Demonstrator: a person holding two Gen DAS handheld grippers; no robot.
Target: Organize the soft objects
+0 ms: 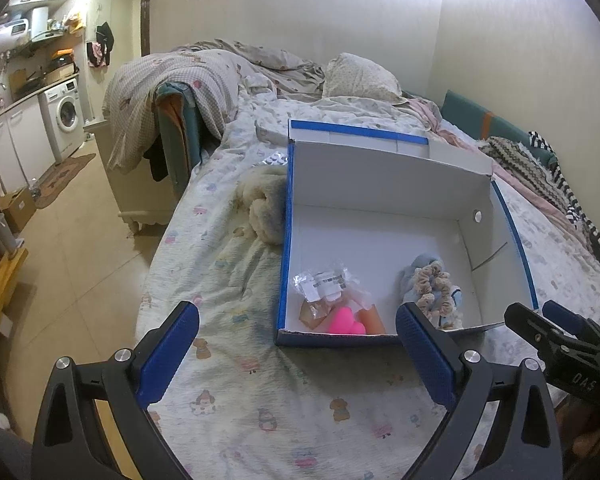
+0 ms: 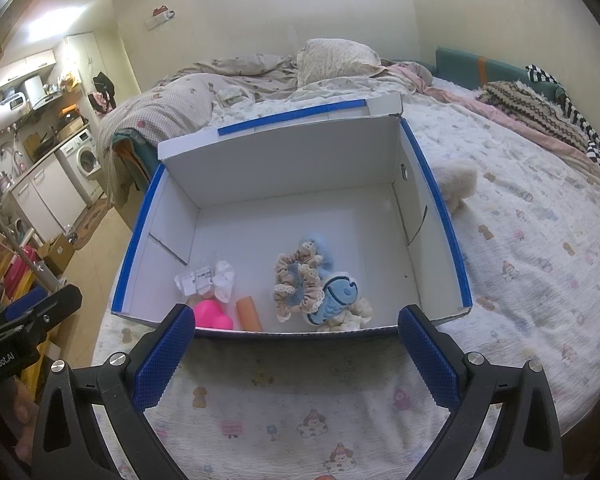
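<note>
1. The fluffy cream toy [image 1: 265, 210] lies half hidden behind the box [image 1: 384, 176] wall, far ahead of the left gripper [image 1: 298, 346].
2. The scrunchie [image 2: 298, 286] and pink heart [image 2: 212, 314] lie inside the box, just beyond the right gripper [image 2: 296, 346].
3. Both grippers' jaws stand wide apart, holding nothing.

A bed [image 1: 236, 408] spread with a white sheet printed in small pastel cartoon figures carries an open white cardboard box with blue edges [image 1: 380, 196], its lid flap standing up at the far side. Just beside the box, touching its wall, lies a cream fluffy plush bundle [image 1: 264, 208]. Farther back, a rumpled beige patterned quilt [image 1: 188, 76] and a pale floral pillow [image 1: 360, 76] rest on the bed, with a pink cloth and a zigzag-knit blanket [image 2: 528, 108] along the wall side.
</note>
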